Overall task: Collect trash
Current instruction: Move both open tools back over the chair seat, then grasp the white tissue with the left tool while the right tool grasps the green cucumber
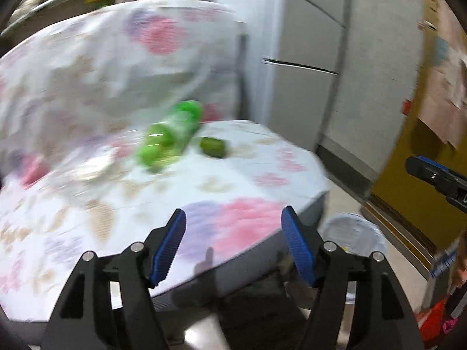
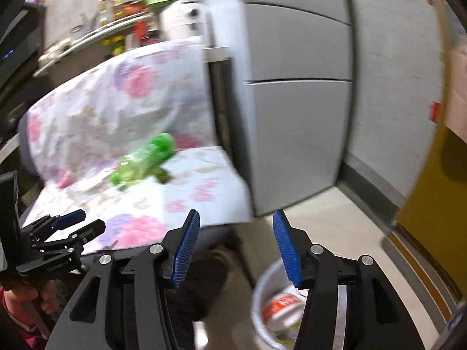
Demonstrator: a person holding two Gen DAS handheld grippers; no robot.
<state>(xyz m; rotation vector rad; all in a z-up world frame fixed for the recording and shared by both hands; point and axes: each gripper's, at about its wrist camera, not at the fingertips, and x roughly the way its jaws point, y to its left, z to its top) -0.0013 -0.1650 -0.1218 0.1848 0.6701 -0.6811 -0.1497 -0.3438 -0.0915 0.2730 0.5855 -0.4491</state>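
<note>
A green plastic bottle [image 1: 170, 135] lies on its side on a seat covered with a floral cloth [image 1: 239, 180]. A small dark green crumpled piece [image 1: 214, 146] lies just right of it. Both also show in the right wrist view: the bottle [image 2: 144, 159] and the dark piece [image 2: 162, 176]. My left gripper [image 1: 233, 243] is open and empty, short of the seat's front edge. My right gripper [image 2: 235, 246] is open and empty, above the floor beside a white bin [image 2: 277, 312] that holds trash. The left gripper [image 2: 78, 224] shows at the left of the right wrist view.
The white bin [image 1: 354, 234] stands on the floor right of the seat. A grey fridge [image 2: 294, 93] stands behind it. A yellow door [image 1: 408, 180] is at the right. A shelf with bottles [image 2: 122, 8] is at the back left. Both views are blurred.
</note>
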